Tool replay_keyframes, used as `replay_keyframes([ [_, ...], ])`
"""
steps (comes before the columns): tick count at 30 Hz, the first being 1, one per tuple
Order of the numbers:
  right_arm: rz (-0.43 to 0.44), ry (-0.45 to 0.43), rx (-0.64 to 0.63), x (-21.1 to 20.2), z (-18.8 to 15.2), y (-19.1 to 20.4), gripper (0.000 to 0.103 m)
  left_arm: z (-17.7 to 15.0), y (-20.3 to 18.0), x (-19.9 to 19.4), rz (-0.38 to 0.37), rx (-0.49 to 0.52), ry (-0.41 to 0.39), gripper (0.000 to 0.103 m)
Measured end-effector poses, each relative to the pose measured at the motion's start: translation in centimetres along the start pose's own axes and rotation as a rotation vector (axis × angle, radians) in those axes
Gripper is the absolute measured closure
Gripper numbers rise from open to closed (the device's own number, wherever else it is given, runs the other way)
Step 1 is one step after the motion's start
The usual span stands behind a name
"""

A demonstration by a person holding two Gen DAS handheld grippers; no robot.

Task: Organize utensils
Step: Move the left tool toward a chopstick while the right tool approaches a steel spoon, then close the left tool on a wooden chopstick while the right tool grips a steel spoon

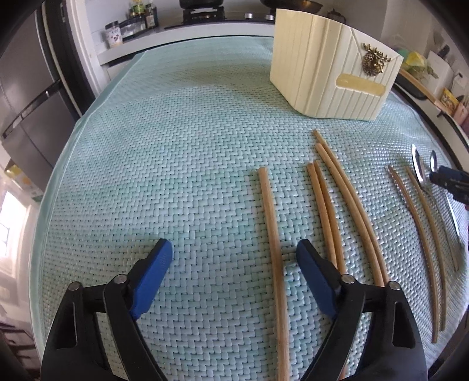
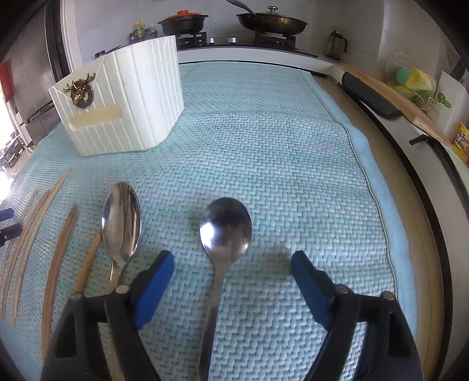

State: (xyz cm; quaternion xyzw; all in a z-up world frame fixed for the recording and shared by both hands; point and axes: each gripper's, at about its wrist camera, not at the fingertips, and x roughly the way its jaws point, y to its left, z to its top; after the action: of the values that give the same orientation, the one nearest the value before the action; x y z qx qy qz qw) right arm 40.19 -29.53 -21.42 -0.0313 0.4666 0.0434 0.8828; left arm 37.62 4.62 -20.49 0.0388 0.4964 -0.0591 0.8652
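A cream ribbed utensil holder point(image 1: 331, 73) with a brass deer emblem stands at the back of the woven mat; it also shows in the right wrist view point(image 2: 123, 99). Several wooden chopsticks point(image 1: 325, 211) lie side by side on the mat. My left gripper point(image 1: 234, 263) is open, with a single chopstick point(image 1: 274, 252) lying between its fingers. My right gripper point(image 2: 231, 272) is open over the handle of a steel spoon point(image 2: 225, 231). A second spoon point(image 2: 121, 219) lies to its left, beside more chopsticks point(image 2: 58, 260).
The pale green woven mat point(image 1: 176, 146) covers the counter. A stove with pans point(image 2: 272, 23) and jars sits behind. A cutting board point(image 2: 395, 96) and clutter line the right edge. A fridge point(image 1: 26, 96) stands left.
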Motion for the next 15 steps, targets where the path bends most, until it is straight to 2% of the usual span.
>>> replay_keyframes([
  [1, -0.009, 0.002, 0.002, 0.2, 0.4, 0.1, 0.031, 0.2, -0.4, -0.1, -0.005, 0.008, 0.006, 0.03],
  [4, -0.014, 0.0, 0.013, 0.6, 1.2, 0.3, 0.048, 0.8, -1.2, 0.1, -0.017, 0.034, 0.014, 0.044],
  [6, -0.021, -0.008, 0.021, 0.9, 1.8, 0.2, 0.065, 1.2, -1.7, 0.3, -0.029, 0.054, 0.012, 0.057],
  [8, -0.009, -0.01, 0.04, 1.2, 2.3, -0.2, 0.067, 1.6, -2.1, 0.4, -0.032, 0.07, 0.008, 0.091],
  [9, 0.001, -0.008, 0.055, 1.3, 2.5, -0.5, 0.067, 1.9, -2.2, 0.6, -0.038, 0.075, 0.01, 0.096],
  [15, 0.036, -0.056, 0.08, -0.9, 3.1, -1.4, 0.067, 2.4, -1.5, 0.2, -0.068, 0.059, -0.027, 0.098],
])
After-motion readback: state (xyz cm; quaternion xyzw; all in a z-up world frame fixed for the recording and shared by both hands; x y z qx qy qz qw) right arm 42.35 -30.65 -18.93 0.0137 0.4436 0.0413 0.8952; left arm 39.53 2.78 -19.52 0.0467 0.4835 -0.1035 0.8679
